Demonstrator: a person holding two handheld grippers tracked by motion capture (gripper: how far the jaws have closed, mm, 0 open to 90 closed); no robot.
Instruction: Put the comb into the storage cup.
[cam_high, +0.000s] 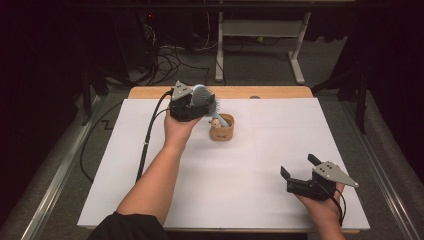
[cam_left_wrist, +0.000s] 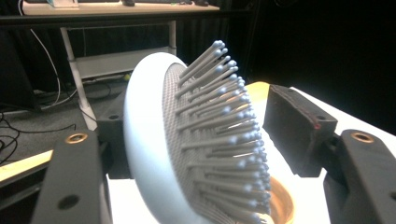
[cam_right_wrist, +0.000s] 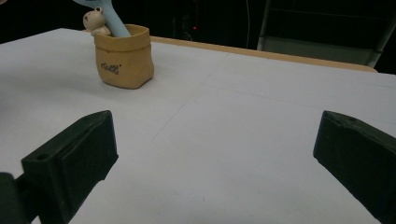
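From the high view I see the white surface (cam_high: 225, 165) whole, with my left tool (cam_high: 202, 102) at its far edge and my right tool (cam_high: 298, 172) near the front, well apart. The left gripper view gives me the pale blue hairbrush (cam_left_wrist: 187, 144) close up: its head sits between spread jaws, and the right pad stands clear of the bristles. The handle stands in the tan sack-shaped pot (cam_right_wrist: 123, 56). My right tool's jaws gape wide over bare surface.
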